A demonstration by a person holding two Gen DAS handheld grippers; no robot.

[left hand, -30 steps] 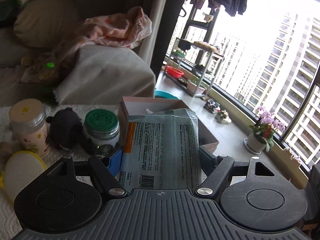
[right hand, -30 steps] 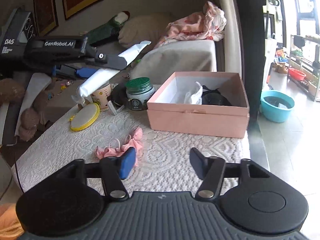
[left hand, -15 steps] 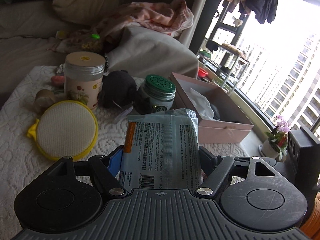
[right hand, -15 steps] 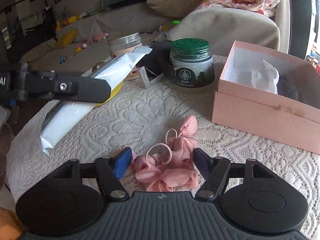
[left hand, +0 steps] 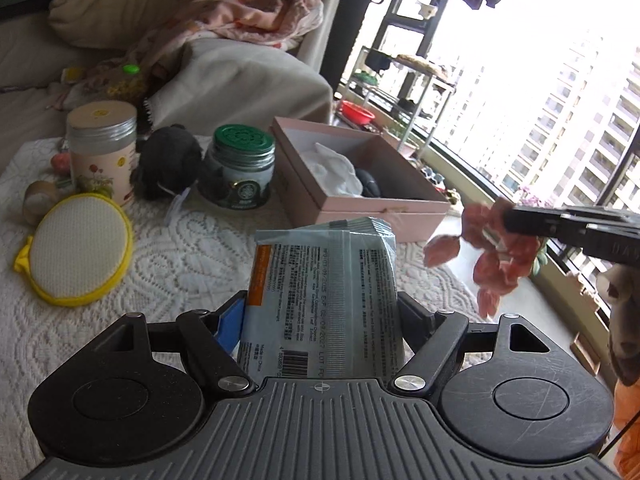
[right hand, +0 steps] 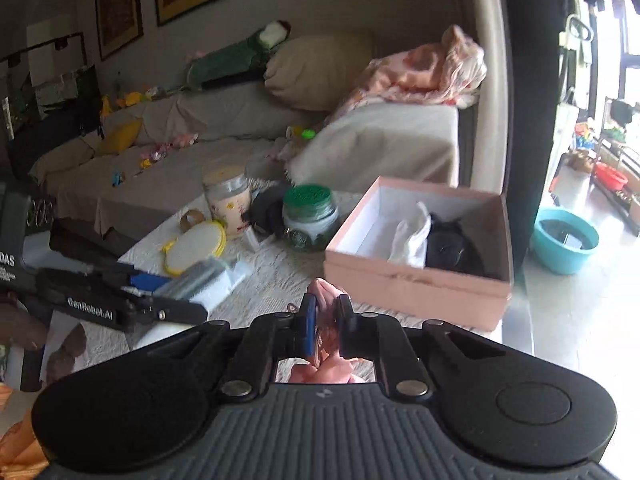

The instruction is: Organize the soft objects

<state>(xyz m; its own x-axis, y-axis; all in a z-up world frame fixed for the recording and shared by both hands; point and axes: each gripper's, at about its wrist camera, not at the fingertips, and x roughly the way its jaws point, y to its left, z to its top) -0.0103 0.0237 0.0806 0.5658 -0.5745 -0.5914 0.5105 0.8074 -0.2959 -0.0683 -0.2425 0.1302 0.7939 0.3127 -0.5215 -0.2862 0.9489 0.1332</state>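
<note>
A: A living room: a sofa behind, tall windows off to one side, and a desk (left hand: 168, 248) under a white lace cloth. What is each gripper doing?

B: The left gripper (left hand: 320, 320) pinches a flat tissue pack (left hand: 324, 292), its long axis running straight out along the fingers, upright in the grasp. The right gripper (right hand: 325, 322) is pressed together on a pink scrunchie (right hand: 325, 300). From the left wrist the scrunchie (left hand: 492, 256) hangs in the air, off the desk.

A: And the pink box (right hand: 412, 284)?

B: Open, ahead and slightly right of the right gripper, near it. White cloth (right hand: 414, 236) and a dark item already lie inside. From the left gripper the box (left hand: 384, 212) sits ahead, just beyond the tip of the pack.

A: Which one is nearer?

B: I judge the right: the box's near wall stands just beyond its fingers, so the scrunchie likely has to travel forward, over that wall, before release. The pack points lengthwise at the box and could follow.

A: Anything in the way?

B: The green-lidded jar (left hand: 240, 172) and the yellow-rimmed pad (left hand: 76, 252) stand left of the left gripper's line, apart from the box.
</note>
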